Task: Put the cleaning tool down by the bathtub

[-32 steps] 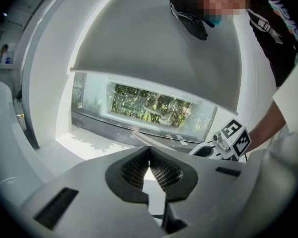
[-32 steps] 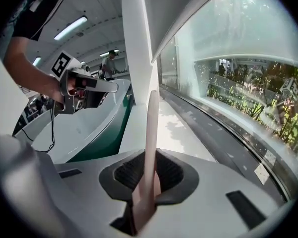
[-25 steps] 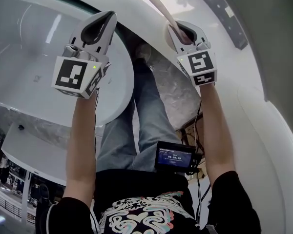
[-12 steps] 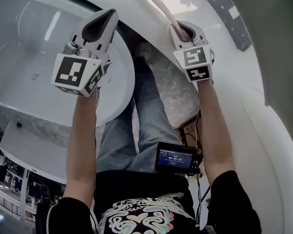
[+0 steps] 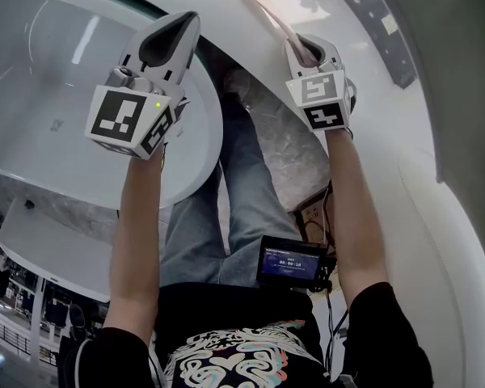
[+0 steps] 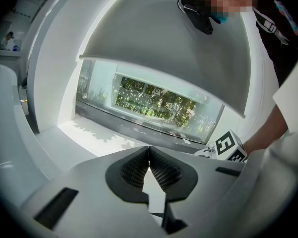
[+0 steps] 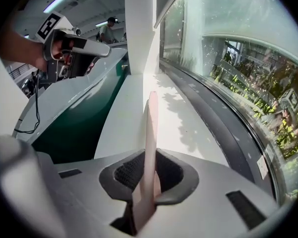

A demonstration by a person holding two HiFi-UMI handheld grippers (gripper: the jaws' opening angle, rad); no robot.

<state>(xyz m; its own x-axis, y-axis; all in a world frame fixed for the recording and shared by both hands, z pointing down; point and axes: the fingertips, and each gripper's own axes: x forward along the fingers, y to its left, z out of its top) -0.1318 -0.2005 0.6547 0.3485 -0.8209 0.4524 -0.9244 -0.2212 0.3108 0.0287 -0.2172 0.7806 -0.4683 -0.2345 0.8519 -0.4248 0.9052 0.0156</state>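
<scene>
Clearly unfinished: right gripper (image 7: 148, 175) clamped on cleaning tool (image 7: 150, 133) handle; left gripper (image 6: 149, 155) jaws together, empty; placement beside bathtub (image 5: 65, 55) remains.

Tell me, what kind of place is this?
Most likely a bathroom, perhaps a showroom display. A large white bathtub sits on the left. The floor beside it is pale marbled stone, and a wide window behind a white ledge looks onto greenery.
</scene>
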